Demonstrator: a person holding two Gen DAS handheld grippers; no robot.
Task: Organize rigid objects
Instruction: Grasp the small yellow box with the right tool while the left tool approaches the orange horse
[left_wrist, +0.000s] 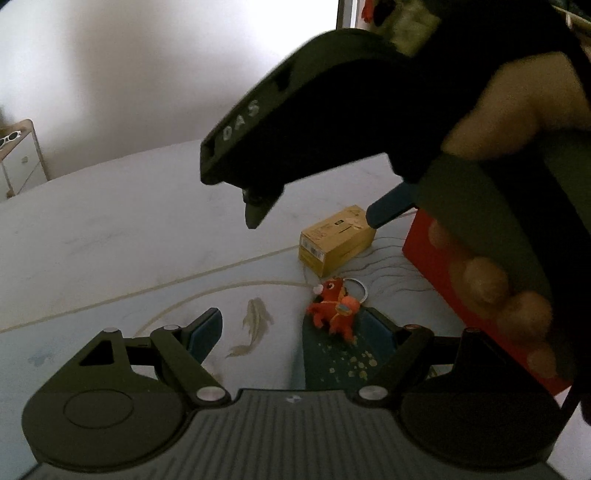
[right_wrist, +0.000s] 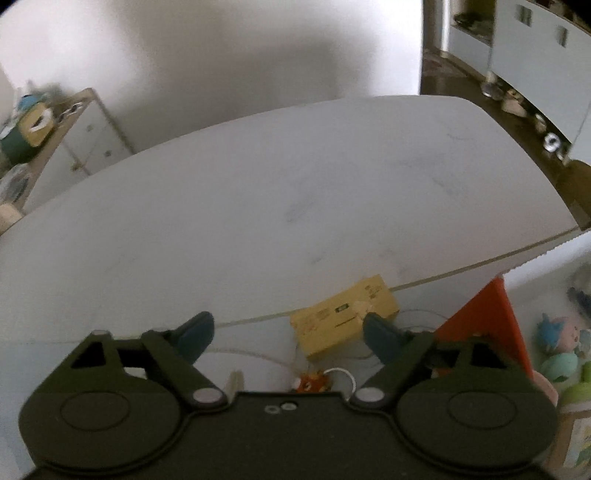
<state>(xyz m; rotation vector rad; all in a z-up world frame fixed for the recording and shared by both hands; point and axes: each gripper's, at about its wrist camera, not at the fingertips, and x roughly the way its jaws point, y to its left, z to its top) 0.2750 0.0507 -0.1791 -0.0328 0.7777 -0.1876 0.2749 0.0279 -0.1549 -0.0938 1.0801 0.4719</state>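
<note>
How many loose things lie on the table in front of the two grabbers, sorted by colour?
Yellow: 1, the cardboard box
Orange: 1, the toy animal keyring
Red: 1, the red box, partly hidden by the hand
Total: 3

A white tabletop (right_wrist: 295, 192) runs back to a plain pale wall (right_wrist: 221, 48). At the left stands a white cabinet (right_wrist: 85, 144) with clutter on top. At the right, dark floor (right_wrist: 454, 83) lies beneath white cupboards (right_wrist: 535, 55). A printed mat (left_wrist: 110, 332) shows a fish drawing (left_wrist: 253, 325).
</note>
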